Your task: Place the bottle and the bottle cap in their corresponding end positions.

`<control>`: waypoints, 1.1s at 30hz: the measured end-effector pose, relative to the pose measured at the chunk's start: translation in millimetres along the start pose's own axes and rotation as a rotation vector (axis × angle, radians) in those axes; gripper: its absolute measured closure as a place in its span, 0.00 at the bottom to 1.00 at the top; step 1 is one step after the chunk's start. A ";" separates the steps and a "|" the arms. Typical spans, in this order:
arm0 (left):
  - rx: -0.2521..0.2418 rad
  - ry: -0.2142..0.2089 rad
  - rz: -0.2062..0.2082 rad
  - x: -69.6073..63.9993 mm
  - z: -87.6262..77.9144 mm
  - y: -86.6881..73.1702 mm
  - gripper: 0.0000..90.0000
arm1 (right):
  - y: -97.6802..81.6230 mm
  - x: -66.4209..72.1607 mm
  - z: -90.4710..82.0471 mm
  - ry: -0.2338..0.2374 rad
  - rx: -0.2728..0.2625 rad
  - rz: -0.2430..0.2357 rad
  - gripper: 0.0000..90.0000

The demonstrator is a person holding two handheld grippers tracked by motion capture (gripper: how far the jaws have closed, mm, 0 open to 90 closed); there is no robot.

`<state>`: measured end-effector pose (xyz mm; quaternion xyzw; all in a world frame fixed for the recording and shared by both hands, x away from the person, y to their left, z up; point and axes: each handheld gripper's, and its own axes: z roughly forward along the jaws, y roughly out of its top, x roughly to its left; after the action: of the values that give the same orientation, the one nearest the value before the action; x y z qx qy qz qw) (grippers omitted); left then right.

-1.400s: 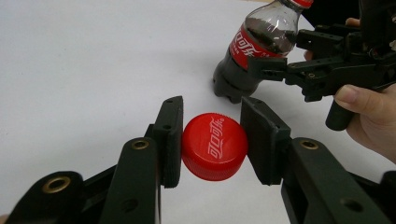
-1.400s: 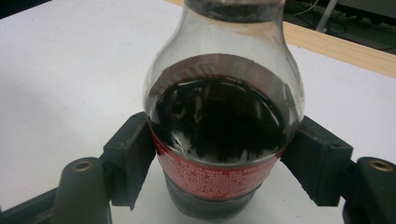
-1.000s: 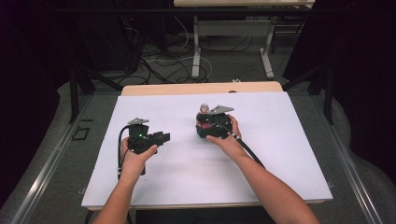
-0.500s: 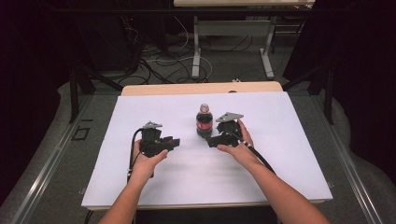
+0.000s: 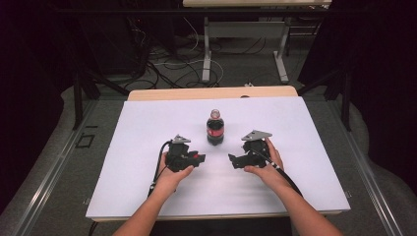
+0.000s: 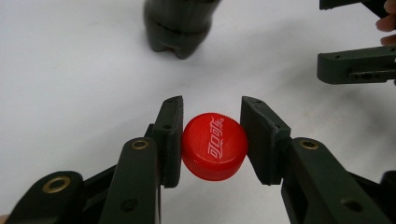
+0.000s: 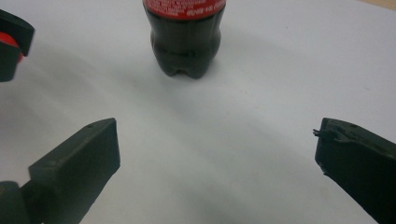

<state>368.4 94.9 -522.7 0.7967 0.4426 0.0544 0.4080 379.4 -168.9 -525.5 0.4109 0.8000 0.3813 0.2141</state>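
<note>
Now the bottle (image 5: 215,129) is left standing free at the middle of the table (image 5: 314,162), released by the wide-spread right gripper (image 5: 235,160), while its red cap (image 6: 214,145), apparently unscrewed, is pinched in the left gripper (image 5: 198,159) just beside it.

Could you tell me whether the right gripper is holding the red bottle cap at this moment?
No, the red cap sits between the left gripper's jaws, while the right gripper is wide open with nothing in it.
</note>
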 end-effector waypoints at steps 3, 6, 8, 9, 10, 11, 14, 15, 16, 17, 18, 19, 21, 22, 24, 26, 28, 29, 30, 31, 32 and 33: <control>-0.002 -0.023 0.010 -8.7 10.9 -2.0 0.68 | -6.1 -2.4 -5.8 -0.008 -0.008 0.001 0.00; 0.008 -0.047 0.022 -16.4 22.2 -5.3 0.68 | -10.8 -4.8 -10.8 -0.005 -0.009 0.028 0.00; 0.024 -0.056 0.047 -21.1 29.1 -8.1 0.68 | -13.8 -6.6 -13.9 -0.003 -0.012 0.045 0.00; 0.025 -0.060 0.050 -23.9 32.8 -9.7 0.68 | -15.4 -7.7 -14.7 -0.004 -0.020 0.050 0.00; 0.034 -0.062 0.060 -25.7 35.5 -10.9 0.68 | -16.5 -8.1 -16.0 -0.005 -0.023 0.071 0.00; 0.047 -0.063 0.062 -27.5 37.9 -11.9 0.68 | -17.5 -9.1 -17.1 0.000 -0.028 0.081 0.00; 0.053 -0.059 0.086 -28.8 43.5 -13.8 0.68 | -20.2 -11.8 -18.9 -0.001 -0.034 0.087 0.00; 0.052 -0.057 0.074 -29.9 44.6 -14.2 0.68 | -20.9 -12.1 -19.3 -0.001 -0.034 0.096 0.00; 0.052 -0.060 0.081 -29.1 45.4 -14.0 0.68 | -21.6 -13.3 -19.4 -0.001 -0.032 0.098 0.00; 0.046 -0.059 0.078 -29.2 46.1 -14.2 0.67 | -22.0 -13.9 -19.3 -0.001 -0.031 0.106 0.00; 0.040 -0.054 0.084 -29.4 47.0 -14.3 0.67 | -22.8 -15.9 -19.1 0.001 -0.034 0.092 0.00; 0.035 -0.048 0.081 -30.3 48.4 -14.5 0.67 | -22.6 -15.6 -19.3 0.003 -0.034 0.105 0.00; 0.041 -0.045 0.101 -29.3 49.0 -14.0 0.64 | -22.8 -15.6 -19.1 -0.001 -0.035 0.108 0.00; 0.035 -0.044 0.105 -29.2 49.9 -14.1 0.62 | -23.2 -16.0 -19.2 -0.003 -0.033 0.103 0.00; 0.033 -0.044 0.095 -29.2 50.3 -14.1 0.58 | -24.4 -16.8 -17.8 -0.006 -0.032 0.103 0.00; 0.033 -0.049 0.091 -28.2 48.9 -13.3 0.51 | -25.9 -17.9 -16.6 -0.008 -0.025 0.109 0.00; 0.011 -0.053 0.077 -26.8 45.2 -12.2 0.45 | -27.0 -19.0 -16.4 -0.010 -0.024 0.112 0.00; -0.003 -0.054 0.073 -25.2 42.7 -11.2 0.41 | -27.2 -19.1 -16.6 -0.009 -0.024 0.114 0.00; -0.016 -0.049 0.064 -23.7 39.6 -10.3 0.37 | -27.3 -19.5 -17.1 -0.008 -0.023 0.108 0.00; -0.026 -0.047 0.062 -21.5 35.8 -9.0 0.35 | -27.1 -19.4 -17.8 -0.012 -0.024 0.111 0.00; -0.041 -0.045 0.075 -18.0 32.1 -7.5 0.33 | -27.0 -19.6 -18.2 -0.013 -0.029 0.110 0.00; -0.051 -0.034 0.073 -15.2 27.9 -6.1 0.30 | -26.9 -19.6 -19.1 -0.012 -0.031 0.110 0.00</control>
<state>367.7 68.4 -541.3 0.8024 0.4049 0.0669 0.4332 364.7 -203.2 -534.2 0.4529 0.7690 0.4024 0.2039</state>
